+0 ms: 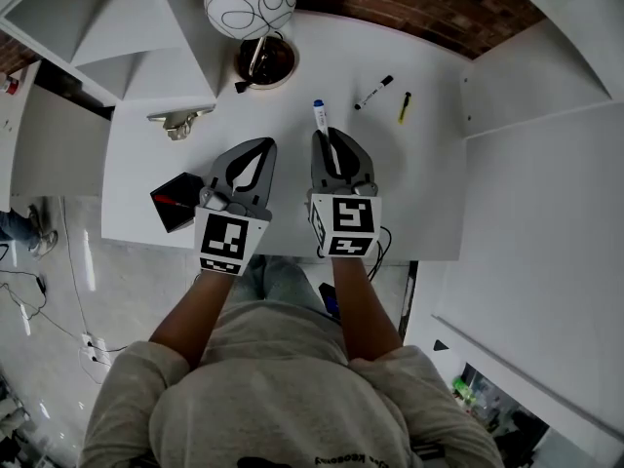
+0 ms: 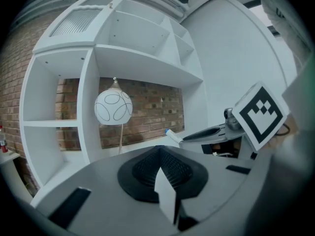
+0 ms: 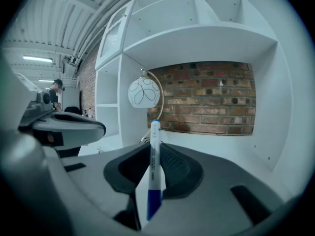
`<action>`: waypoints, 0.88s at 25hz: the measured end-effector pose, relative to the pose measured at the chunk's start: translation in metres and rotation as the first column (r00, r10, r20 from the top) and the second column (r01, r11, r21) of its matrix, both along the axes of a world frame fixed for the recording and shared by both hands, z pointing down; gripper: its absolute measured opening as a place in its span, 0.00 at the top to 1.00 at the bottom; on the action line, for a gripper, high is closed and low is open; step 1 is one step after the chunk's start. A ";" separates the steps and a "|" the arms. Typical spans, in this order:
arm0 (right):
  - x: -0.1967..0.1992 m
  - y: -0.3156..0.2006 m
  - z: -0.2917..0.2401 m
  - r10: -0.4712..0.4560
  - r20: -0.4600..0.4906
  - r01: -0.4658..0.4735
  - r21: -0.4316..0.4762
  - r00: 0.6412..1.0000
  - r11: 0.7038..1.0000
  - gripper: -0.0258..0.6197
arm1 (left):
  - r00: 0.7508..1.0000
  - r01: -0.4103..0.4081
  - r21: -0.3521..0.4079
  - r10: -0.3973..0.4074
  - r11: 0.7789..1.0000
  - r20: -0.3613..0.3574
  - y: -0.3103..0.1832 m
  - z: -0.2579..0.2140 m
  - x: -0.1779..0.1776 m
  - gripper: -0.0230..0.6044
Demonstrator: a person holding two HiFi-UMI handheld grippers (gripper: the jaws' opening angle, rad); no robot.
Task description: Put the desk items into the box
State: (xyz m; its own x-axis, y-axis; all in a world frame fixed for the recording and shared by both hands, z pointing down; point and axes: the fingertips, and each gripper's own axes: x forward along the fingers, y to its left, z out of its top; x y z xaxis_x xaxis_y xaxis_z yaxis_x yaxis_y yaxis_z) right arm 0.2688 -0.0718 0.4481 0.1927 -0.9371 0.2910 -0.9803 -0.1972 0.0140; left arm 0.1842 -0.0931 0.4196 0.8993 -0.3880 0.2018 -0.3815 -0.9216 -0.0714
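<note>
My right gripper (image 1: pixel 330 138) is shut on a white marker with blue ends (image 1: pixel 321 117), whose tip pokes out past the jaws toward the lamp. In the right gripper view the marker (image 3: pixel 154 171) stands upright between the closed pads of that gripper (image 3: pixel 156 149). Beside it, my left gripper (image 1: pixel 255 150) hovers over the desk with its jaws closed on nothing, which the left gripper view (image 2: pixel 160 154) also shows. A small black box (image 1: pixel 178 201) sits at the desk's front left edge, just left of the left gripper. A black marker (image 1: pixel 373 93) and a yellow pen (image 1: pixel 404 107) lie further back on the right.
A white globe lamp (image 1: pixel 250 3) on a dark round base (image 1: pixel 264 62) stands at the back of the white desk (image 1: pixel 429 193). A small metallic clip-like item (image 1: pixel 180 122) lies at the left. White shelving (image 1: pixel 146 47) flanks the desk, with a brick wall behind.
</note>
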 end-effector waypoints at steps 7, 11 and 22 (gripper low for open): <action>0.000 0.009 -0.029 0.019 -0.026 -0.017 0.079 0.999 0.997 0.84 | 1.000 0.009 -0.005 -0.010 1.000 -0.027 0.002 -0.021 -0.005 0.96; -0.001 0.016 -0.046 0.027 -0.036 -0.022 0.130 0.999 0.991 0.84 | 0.999 0.013 -0.004 -0.013 1.000 -0.036 0.007 -0.030 -0.008 0.96; -0.044 0.012 -0.087 -0.068 -0.089 0.085 0.211 0.994 0.974 0.84 | 0.995 0.068 -0.003 -0.068 0.998 -0.071 0.013 -0.049 -0.037 0.96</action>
State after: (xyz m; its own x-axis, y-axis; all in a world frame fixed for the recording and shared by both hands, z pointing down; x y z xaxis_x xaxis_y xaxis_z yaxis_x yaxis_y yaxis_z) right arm 0.2253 -0.0599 0.3608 0.1327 -0.9888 0.0680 -0.9899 -0.1288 0.0590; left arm 0.1472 -0.0802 0.3703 0.8828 -0.4487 0.1389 -0.4475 -0.8933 -0.0414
